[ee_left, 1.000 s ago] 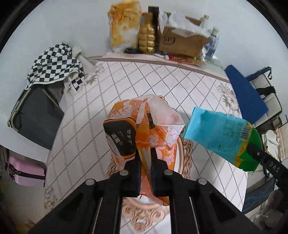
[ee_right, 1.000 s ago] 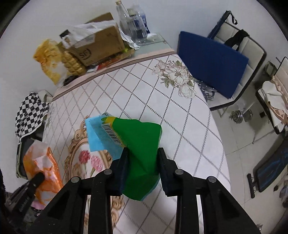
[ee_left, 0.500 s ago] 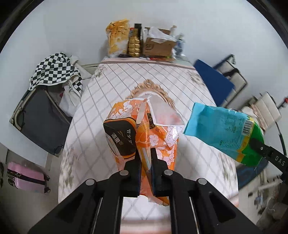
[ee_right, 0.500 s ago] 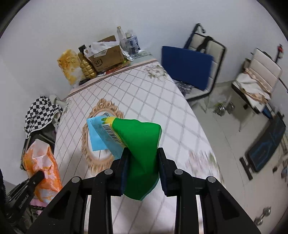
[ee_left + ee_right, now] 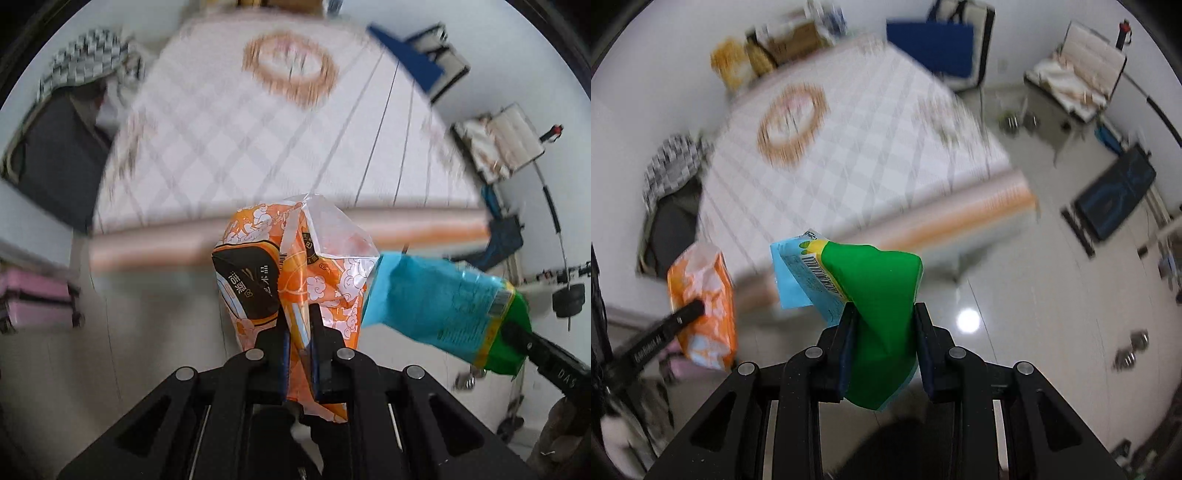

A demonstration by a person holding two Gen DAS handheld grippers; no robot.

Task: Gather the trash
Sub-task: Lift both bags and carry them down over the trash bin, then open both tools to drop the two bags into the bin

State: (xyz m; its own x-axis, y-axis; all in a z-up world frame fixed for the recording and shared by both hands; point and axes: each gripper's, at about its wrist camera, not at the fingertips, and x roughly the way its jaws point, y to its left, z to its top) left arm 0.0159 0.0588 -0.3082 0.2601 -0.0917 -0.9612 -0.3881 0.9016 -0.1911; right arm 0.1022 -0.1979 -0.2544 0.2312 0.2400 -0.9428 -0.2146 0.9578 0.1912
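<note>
Your left claw (image 5: 298, 325) is clamped on the orange wrapper (image 5: 295, 266), and your right claw (image 5: 882, 325) is clamped on the green-and-blue bag (image 5: 875, 288). Both hang in the air past the worktop (image 5: 849, 147) edge, over the floor (image 5: 1015, 295), nearly touching each other. Keep both grips firm on the slippery film and carry them level. No bin shows yet, so find it before letting go.

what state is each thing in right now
left tool: shut on the orange wrapper
orange wrapper: crumpled, held in the air
right tool: shut on the blue and green bag
blue and green bag: creased, held in the air
table: blurred, nothing on its near part
</note>
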